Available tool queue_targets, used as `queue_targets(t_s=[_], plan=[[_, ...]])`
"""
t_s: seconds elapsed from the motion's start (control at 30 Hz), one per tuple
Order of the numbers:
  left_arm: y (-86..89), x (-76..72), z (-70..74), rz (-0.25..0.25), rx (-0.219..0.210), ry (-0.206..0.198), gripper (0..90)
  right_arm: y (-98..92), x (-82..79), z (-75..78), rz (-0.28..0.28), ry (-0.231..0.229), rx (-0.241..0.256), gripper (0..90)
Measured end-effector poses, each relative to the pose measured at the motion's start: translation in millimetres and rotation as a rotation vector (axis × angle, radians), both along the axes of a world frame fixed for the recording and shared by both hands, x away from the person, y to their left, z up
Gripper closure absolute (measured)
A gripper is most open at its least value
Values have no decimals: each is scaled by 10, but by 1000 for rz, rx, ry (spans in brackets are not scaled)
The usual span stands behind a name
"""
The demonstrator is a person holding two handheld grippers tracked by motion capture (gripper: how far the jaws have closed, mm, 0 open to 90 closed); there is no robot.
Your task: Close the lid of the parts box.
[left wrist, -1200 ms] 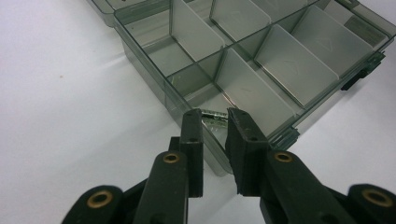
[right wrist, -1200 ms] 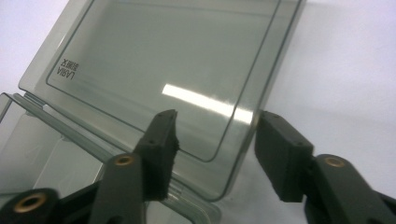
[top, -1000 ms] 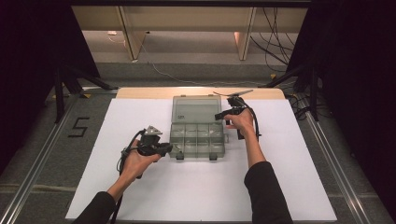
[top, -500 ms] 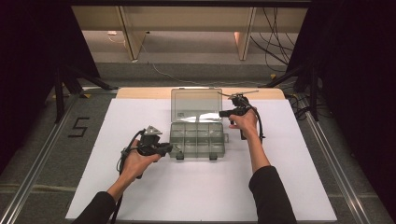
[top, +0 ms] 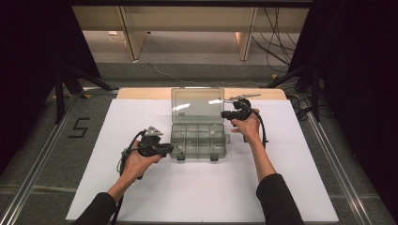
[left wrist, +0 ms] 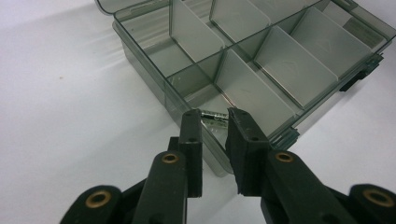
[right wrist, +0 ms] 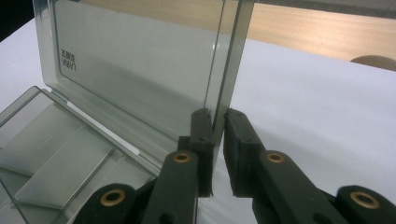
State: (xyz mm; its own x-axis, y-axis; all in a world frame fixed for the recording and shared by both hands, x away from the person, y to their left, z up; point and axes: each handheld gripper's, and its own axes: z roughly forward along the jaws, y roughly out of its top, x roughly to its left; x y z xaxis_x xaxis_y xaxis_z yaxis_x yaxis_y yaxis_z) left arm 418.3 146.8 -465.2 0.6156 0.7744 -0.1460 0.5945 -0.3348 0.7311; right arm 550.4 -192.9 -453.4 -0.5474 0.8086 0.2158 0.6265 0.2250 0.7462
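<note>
The clear compartment box [top: 198,140] sits in the middle of the white table [top: 300,187], and its lid [top: 196,105] now stands nearly upright at the far side, where half a second ago it was only partly raised and a second ago it lay flat over the trays. The right gripper [top: 231,115] pinches the lid's right edge between its jaws, clenched on the thin plastic as the right gripper view shows [right wrist: 215,116]. The left gripper [top: 170,149] grips the box's near left wall, steadying the base; its jaws [left wrist: 214,114] straddle the rim and seem to press it, though the clear plastic makes the contact hard to judge. With the lid up, the compartments [left wrist: 280,65] lie open and look empty, so opening appears almost done.
</note>
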Motion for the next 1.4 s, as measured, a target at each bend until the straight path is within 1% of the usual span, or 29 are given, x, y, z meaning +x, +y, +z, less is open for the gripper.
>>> queue_targets(t_s=[0.07,0.1,0.13,0.17,0.23,0.27,0.37,0.4,0.43,0.47,0.5,0.53,0.6,0.63,0.7,0.77,0.8,0.83,0.87,0.9,0.93,0.97,1.0,1.07,1.13,1.23,1.3,1.33,1.4], plan=[[4,2,-1,-1,-4,3,753,-4,-31,-12,11,-41,-9,826],[17,3,4,-14,5,7,752,7,-43,-16,14,-46,-8,826],[29,5,10,-28,17,10,752,7,-51,-16,18,-61,-20,825],[22,3,6,-21,11,7,751,8,-57,-21,21,-77,-20,826],[18,3,6,-20,13,3,750,4,-68,-22,25,-81,-18,826],[3,0,-1,-5,2,-4,750,2,-80,-26,24,-85,-19,825],[13,4,3,-19,8,-1,749,-1,-117,-61,32,-143,-23,825],[8,0,1,-11,6,-4,749,1,-131,-66,30,-148,-27,824],[16,8,3,-23,12,-4,748,4,-143,-65,35,-157,-33,823],[14,4,4,-20,7,0,747,4,-147,-70,40,-177,-42,824],[14,4,4,-20,7,0,745,9,-157,-72,37,-184,-41,824],[8,8,-4,-13,10,-13,743,7,-166,-68,38,-182,-45,824],[10,10,-6,-17,12,-16,740,10,-175,-76,38,-204,-46,824],[22,5,3,-33,27,-9,737,6,-183,-73,42,-199,-51,825],[18,7,0,-31,25,-10,731,5,-192,-83,43,-210,-42,825],[15,10,-3,-32,29,-9,719,1,-202,-87,42,-228,-58,825],[-1,9,-12,-15,14,-13,716,3,-210,-89,43,-227,-52,825],[-4,8,-14,-12,14,-12,715,10,-218,-97,34,-235,-47,825],[-6,6,-14,-12,14,-15,713,11,-218,-106,40,-246,-52,825],[-5,8,-14,-14,16,-17,713,7,-231,-105,41,-253,-56,825],[-5,9,-15,-14,16,-17,713,15,-241,-114,36,-250,-46,825],[-4,11,-16,-14,17,-17,711,5,-246,-119,36,-272,-60,826],[14,15,-6,-36,37,-13,710,8,-254,-126,37,-274,-53,826],[9,15,-9,-32,33,-15,708,10,-266,-142,35,-292,-46,826],[12,17,-8,-35,39,-17,705,7,-279,-147,35,-291,-44,827],[18,24,-9,-39,45,-17,692,8,-295,-148,35,-307,-57,826],[18,28,-11,-34,40,-15,682,16,-293,-164,30,-329,-53,826],[17,30,-13,-30,36,-16,681,17,-296,-164,28,-332,-56,826],[10,34,-17,-19,31,-27,670,18,-310,-158,29,-316,-59,826]])
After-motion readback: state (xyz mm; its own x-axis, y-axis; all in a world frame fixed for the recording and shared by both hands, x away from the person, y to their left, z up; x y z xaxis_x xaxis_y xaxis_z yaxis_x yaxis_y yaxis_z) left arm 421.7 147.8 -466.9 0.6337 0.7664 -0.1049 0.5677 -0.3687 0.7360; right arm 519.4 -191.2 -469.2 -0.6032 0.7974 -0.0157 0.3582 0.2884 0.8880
